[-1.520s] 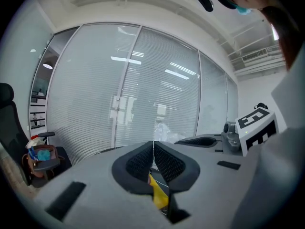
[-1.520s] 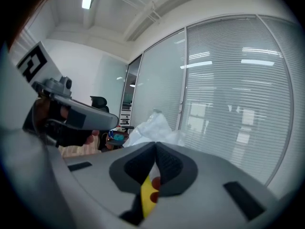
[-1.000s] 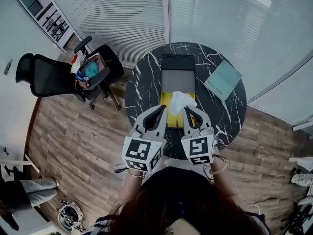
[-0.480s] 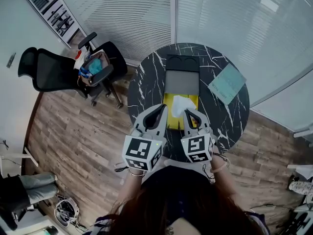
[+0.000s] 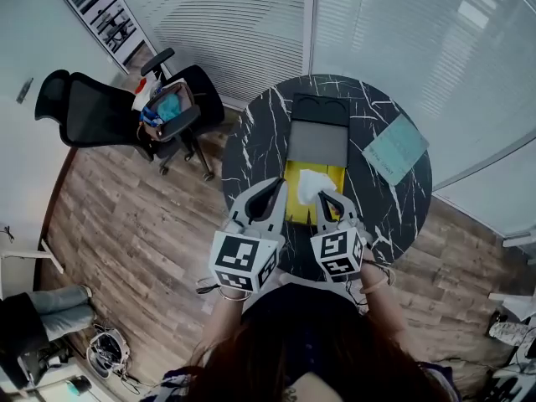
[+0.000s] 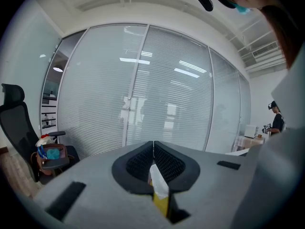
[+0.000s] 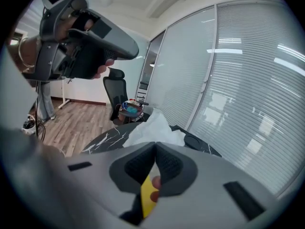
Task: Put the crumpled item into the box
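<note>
A yellow wrapper (image 5: 296, 201) lies at the near side of the black marble table (image 5: 251, 145), with a white crumpled wad (image 5: 315, 183) on top of it. Behind it stands the grey open box (image 5: 318, 141). My left gripper (image 5: 280, 184) is shut on the wrapper's left edge; the left gripper view shows a yellow and white strip (image 6: 160, 199) pinched behind the closed jaws (image 6: 153, 143). My right gripper (image 5: 321, 196) is shut on the right edge. In the right gripper view a yellow piece (image 7: 148, 192) sits between the jaws (image 7: 155, 145), with the white wad (image 7: 155, 128) just beyond.
A teal book (image 5: 396, 147) lies at the table's right. An office chair (image 5: 92, 111) loaded with items stands on the wood floor at the left. Glass walls with blinds (image 5: 226, 23) run behind the table. The other gripper (image 7: 81, 37) fills the right gripper view's upper left.
The head view has drifted a little, so the table sits slightly further right. Both grippers keep their hold on the wrapper, and the wad stays on it.
</note>
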`<state>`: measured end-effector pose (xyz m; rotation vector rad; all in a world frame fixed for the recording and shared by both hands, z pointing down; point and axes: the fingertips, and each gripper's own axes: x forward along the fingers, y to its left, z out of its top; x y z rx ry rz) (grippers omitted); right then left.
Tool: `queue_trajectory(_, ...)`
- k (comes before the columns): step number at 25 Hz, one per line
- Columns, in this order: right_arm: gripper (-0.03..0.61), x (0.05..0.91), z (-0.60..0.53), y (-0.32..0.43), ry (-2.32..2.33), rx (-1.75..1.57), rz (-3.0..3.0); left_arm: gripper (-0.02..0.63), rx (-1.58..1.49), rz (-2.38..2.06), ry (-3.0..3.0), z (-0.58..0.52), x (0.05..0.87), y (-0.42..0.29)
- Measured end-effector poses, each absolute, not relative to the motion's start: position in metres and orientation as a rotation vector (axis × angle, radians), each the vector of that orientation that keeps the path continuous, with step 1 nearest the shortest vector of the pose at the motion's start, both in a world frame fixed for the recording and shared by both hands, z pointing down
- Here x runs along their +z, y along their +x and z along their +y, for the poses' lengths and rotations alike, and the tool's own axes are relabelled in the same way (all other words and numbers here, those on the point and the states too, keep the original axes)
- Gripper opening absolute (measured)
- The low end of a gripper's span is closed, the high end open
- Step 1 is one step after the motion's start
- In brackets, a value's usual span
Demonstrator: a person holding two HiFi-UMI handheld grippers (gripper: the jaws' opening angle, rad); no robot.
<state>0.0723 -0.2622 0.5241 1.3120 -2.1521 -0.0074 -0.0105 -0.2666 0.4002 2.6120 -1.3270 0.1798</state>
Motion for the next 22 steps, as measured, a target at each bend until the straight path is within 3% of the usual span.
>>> queue_trajectory(22, 0.025, 0.603, -0.28, 0.074, 1.135, 0.056, -2.079, 0.031, 0.206, -1.411, 2.55, -0.283, 0.411, -0.029)
